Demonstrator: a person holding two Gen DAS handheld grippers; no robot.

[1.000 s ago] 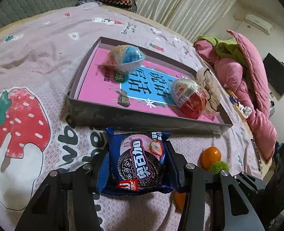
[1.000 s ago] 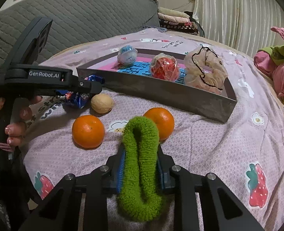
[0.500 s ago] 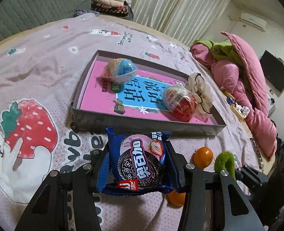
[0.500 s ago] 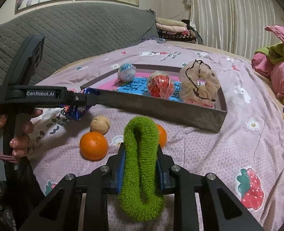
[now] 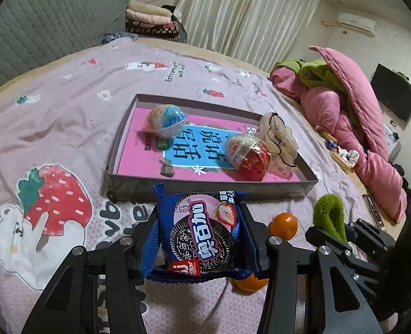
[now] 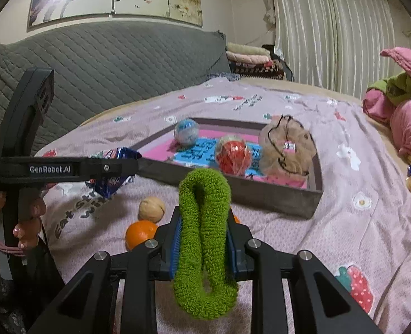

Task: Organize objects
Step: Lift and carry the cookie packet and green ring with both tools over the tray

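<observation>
My left gripper is shut on a blue Oreo cookie packet and holds it above the bedspread, just short of the grey tray. My right gripper is shut on a green fuzzy hair tie, also lifted, near the tray's front wall. The tray holds a blue toy egg, a red toy egg and a beige scrunchie on a pink book. The hair tie also shows in the left wrist view.
Two oranges and a walnut lie on the pink strawberry bedspread in front of the tray. Pink and green bedding is piled at the right. A grey quilted headboard stands behind.
Both grippers have risen and pulled back with their loads; the tray and fruit now look farther and lower. The grips are unchanged.
</observation>
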